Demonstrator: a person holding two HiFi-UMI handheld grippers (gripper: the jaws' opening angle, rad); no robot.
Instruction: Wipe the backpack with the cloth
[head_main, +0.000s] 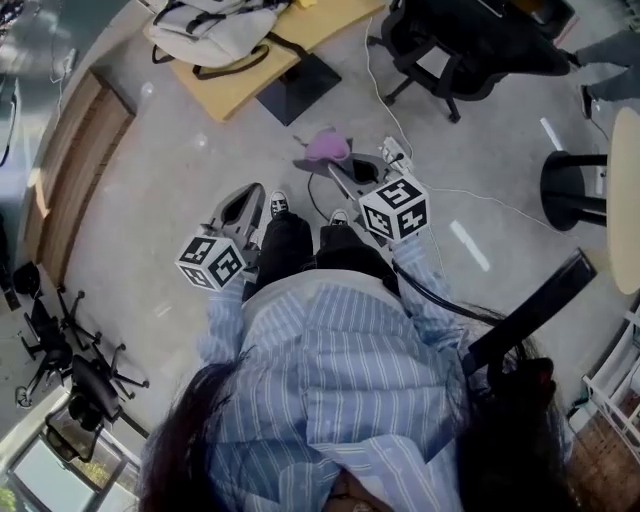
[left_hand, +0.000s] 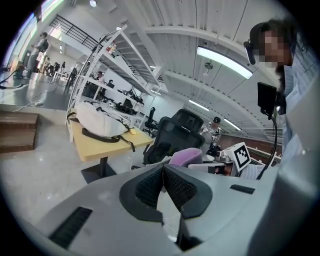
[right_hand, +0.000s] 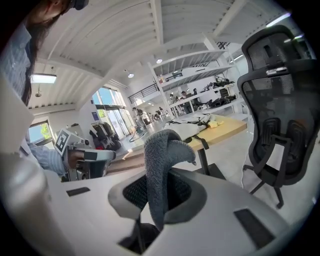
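Observation:
The pale backpack (head_main: 215, 30) with black straps lies on a wooden table (head_main: 250, 85) far ahead of me, out of reach of both grippers. My right gripper (head_main: 345, 168) is shut on a purple cloth (head_main: 328, 147), which stands up between its pads and droops over them (right_hand: 162, 165). In the right gripper view the backpack (right_hand: 192, 129) lies beyond that cloth. My left gripper (head_main: 248, 203) hangs over the floor with its jaws closed tip to tip and nothing between them. From it I see the backpack (left_hand: 100, 125) at the left and the cloth (left_hand: 186, 156) to the right.
A black office chair (head_main: 450, 50) stands right of the table, large in the right gripper view (right_hand: 280, 100). A power strip (head_main: 395, 152) and cable lie on the floor ahead. A round stool base (head_main: 575, 185) is at right, wooden steps (head_main: 70, 170) at left.

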